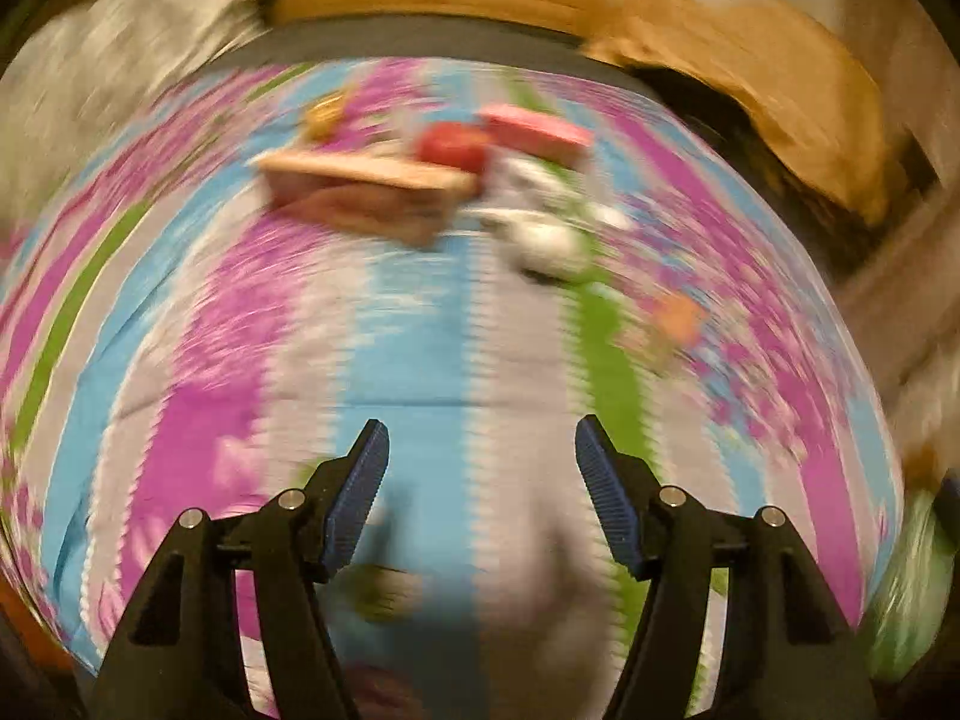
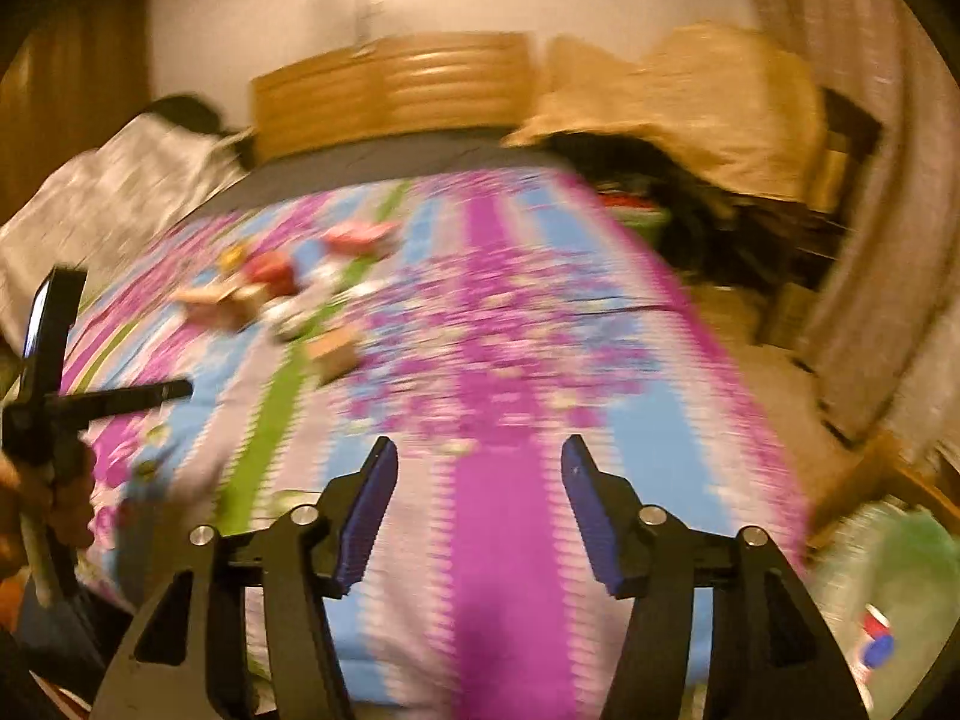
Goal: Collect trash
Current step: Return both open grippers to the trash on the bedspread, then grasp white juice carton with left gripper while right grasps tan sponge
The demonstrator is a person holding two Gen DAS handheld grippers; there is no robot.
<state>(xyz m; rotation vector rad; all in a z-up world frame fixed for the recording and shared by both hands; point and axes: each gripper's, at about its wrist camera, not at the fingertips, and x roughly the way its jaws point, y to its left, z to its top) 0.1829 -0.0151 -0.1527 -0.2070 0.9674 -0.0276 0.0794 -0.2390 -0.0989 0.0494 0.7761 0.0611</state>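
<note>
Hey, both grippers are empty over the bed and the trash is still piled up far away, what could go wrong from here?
1. Both views are motion-blurred, so a fast reach by the open left gripper may miss the cardboard piece.
2. The red item and white wrappers lie tightly clustered; one grab could scatter them over the bedspread.
3. The green bag sits beside the right gripper, far from the pile, so pieces may drop in transit.

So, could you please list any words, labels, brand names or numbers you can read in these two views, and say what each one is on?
None can be read; both views are motion-blurred.
Pink box: any print is too blurred.
Brown cardboard piece: no text legible.
White crumpled wrappers: markings too blurred.
Red and blue item in the green plastic bag: it may be a label, but it is too blurred and small to read.
</note>
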